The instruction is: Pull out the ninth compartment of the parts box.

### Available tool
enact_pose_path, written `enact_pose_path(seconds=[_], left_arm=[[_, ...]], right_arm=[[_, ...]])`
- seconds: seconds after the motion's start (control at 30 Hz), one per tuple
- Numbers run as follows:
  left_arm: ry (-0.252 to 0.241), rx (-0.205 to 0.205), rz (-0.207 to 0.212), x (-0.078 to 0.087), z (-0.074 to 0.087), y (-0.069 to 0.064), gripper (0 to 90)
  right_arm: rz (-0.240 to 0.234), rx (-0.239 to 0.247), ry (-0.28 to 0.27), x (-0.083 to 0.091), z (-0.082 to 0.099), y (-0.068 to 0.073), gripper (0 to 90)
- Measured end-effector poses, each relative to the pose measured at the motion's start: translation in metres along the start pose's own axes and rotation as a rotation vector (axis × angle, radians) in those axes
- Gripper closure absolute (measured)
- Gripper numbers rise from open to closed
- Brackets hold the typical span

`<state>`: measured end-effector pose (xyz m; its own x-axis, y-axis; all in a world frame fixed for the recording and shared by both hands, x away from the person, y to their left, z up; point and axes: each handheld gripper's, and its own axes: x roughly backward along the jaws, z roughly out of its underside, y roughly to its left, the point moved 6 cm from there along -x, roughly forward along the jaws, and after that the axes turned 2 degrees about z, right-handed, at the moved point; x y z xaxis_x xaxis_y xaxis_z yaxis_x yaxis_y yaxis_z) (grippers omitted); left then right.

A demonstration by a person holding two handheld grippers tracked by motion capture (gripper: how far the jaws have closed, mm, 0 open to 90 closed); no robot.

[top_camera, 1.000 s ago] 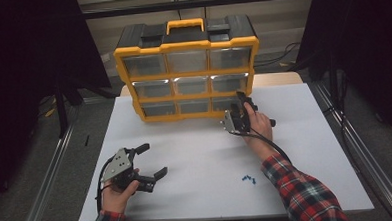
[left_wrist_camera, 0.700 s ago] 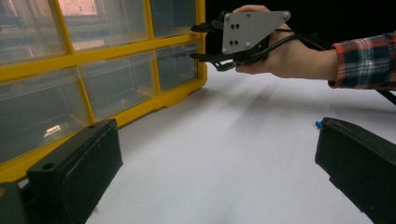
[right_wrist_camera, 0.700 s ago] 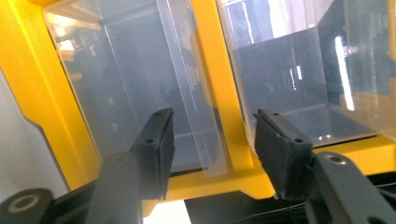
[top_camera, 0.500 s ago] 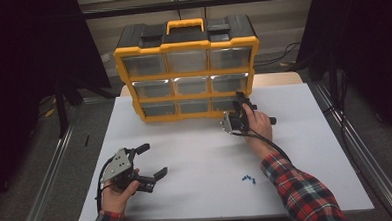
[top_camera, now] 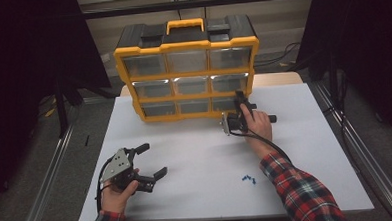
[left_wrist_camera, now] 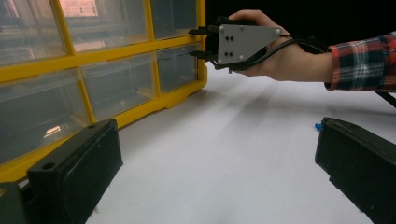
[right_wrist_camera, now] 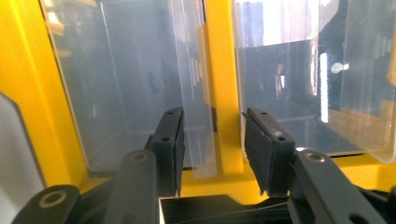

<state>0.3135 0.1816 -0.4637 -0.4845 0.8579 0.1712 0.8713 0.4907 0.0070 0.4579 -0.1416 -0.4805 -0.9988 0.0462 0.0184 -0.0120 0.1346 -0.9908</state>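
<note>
While my right tongs (right_wrist_camera: 212, 154) straddle the drawer pull (right_wrist_camera: 198, 116), jaws just narrowing, not yet clamped, to draw it out | left tongs (top_camera: 148, 160) released, idle.

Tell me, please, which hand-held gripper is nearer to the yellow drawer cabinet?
Right. The right hand-held gripper is up against the yellow drawer cabinet, at its bottom right drawer. The left hand-held gripper lies well away, near the table's front left.
</note>
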Motion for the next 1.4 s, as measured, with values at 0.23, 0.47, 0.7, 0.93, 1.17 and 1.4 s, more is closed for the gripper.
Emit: enact_pose_path(seconds=[0.23,0.47,0.7,0.93,1.17,1.4], left_arm=[[-0.010,-0.009,0.022,0.001,-0.001,0.000,0.3],[-0.013,-0.007,0.018,0.001,-0.001,0.001,0.3],[-0.008,-0.015,-0.017,0.002,0.000,0.002,0.3],[-0.024,0.000,0.006,0.001,-0.001,0.001,0.3],[-0.031,0.007,0.011,0.002,-0.001,0.001,0.3],[-0.027,0.005,0.011,0.002,-0.001,0.002,0.3]], right_arm=[[0.005,0.041,0.019,0.000,0.000,-0.001,64.0],[0.010,0.051,0.013,0.002,0.000,-0.001,65.9],[-0.005,0.049,0.003,0.006,0.000,0.002,71.2],[-0.021,0.064,-0.005,0.012,0.001,0.004,78.5],[-0.031,0.079,-0.019,0.017,0.001,0.004,79.3],[-0.036,0.070,-0.031,0.023,0.001,0.004,79.3]])
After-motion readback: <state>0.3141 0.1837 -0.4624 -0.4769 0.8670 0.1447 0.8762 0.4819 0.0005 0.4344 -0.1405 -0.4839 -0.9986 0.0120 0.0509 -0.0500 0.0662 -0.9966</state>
